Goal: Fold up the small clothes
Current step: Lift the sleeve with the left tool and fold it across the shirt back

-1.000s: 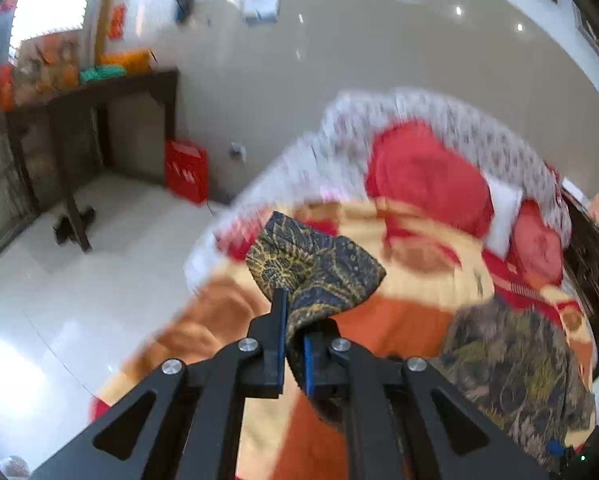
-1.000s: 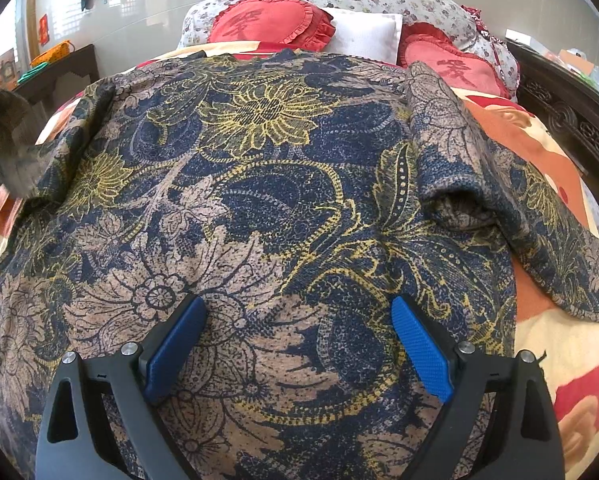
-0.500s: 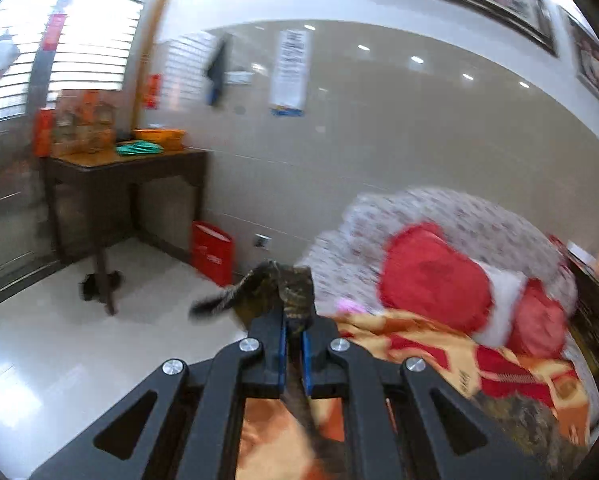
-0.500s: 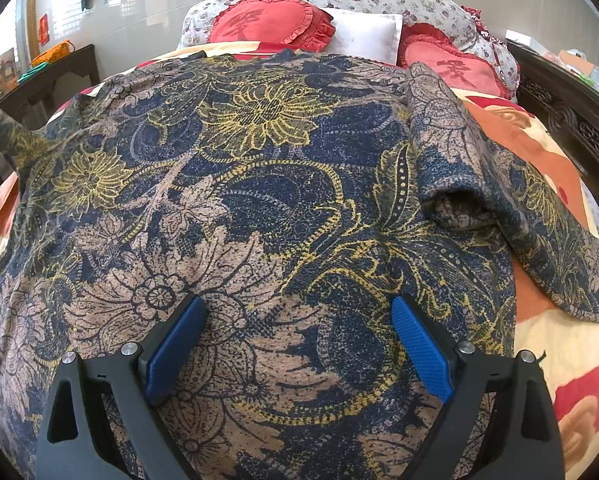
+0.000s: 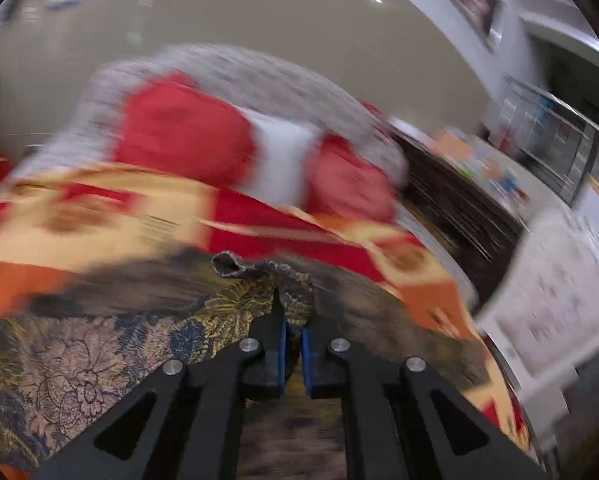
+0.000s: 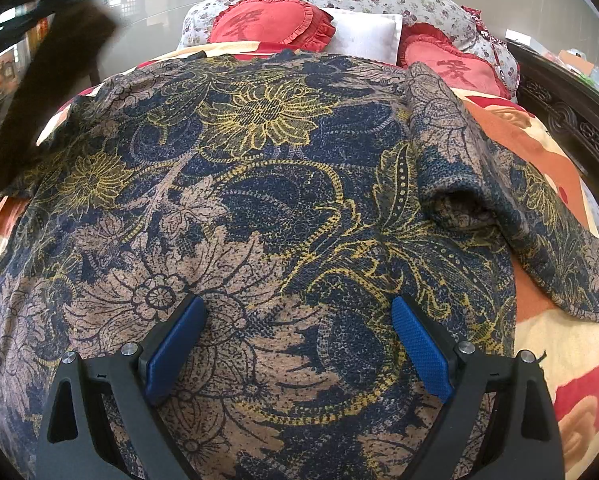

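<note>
Navy-and-gold floral knit garment (image 6: 267, 200) lies spread on the bed (image 6: 571, 344), its sleeve (image 5: 259, 270) pinched in the closed left tool (image 5: 293, 330) for folding inward, while the wide-open right tool (image 6: 299, 320) hovers above, empty.

Your bed (image 6: 547, 148), fully covered

You see a floral garment (image 6: 259, 184) spread on its orange-red blanket (image 6: 559, 344), with two red cushions (image 6: 271, 20) and a white pillow (image 6: 365, 36) at the head.
</note>
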{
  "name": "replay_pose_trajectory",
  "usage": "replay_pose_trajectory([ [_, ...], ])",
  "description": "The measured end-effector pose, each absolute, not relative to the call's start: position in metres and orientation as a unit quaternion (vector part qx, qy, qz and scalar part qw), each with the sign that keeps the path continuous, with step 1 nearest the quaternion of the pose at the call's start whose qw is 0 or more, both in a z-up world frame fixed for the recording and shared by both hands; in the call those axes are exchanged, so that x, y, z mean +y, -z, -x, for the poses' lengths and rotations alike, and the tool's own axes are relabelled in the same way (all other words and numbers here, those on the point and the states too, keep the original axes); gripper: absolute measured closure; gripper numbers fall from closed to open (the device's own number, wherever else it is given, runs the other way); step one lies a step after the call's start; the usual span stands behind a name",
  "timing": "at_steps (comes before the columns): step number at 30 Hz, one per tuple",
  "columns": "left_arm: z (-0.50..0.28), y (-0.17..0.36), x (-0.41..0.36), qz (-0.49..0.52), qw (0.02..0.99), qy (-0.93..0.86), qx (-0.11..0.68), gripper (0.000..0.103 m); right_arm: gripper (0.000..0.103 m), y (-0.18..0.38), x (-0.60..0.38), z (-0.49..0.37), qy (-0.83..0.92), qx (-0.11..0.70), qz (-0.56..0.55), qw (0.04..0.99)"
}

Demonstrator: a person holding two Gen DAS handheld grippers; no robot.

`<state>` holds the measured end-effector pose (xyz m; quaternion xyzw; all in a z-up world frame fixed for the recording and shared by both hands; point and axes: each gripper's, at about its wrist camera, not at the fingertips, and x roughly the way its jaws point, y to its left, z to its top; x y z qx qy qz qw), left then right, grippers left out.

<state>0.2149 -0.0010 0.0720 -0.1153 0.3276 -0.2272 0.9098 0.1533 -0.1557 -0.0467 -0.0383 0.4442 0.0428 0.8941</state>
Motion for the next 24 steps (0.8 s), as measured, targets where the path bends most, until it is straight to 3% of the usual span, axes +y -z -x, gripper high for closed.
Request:
replay_pose_trajectory([
  [4, -0.22, -0.028, -0.092, 0.08, 0.86, 0.318, 0.392, 0.097, 0.002, 0.046, -0.16, -0.152, -0.048, 0.442, 0.027, 0.895],
  [10, -0.217, 0.017, -0.129, 0.055, 0.803, 0.386, 0.45, 0.097, 0.002, 0.045, -0.165, -0.152, -0.054, 0.441, 0.011, 0.896],
  [24, -0.206, 0.004, -0.145, 0.079, 0.778, 0.432, 0.449, 0.097, 0.002, 0.043, -0.171, -0.152, -0.056, 0.441, 0.005, 0.896],
])
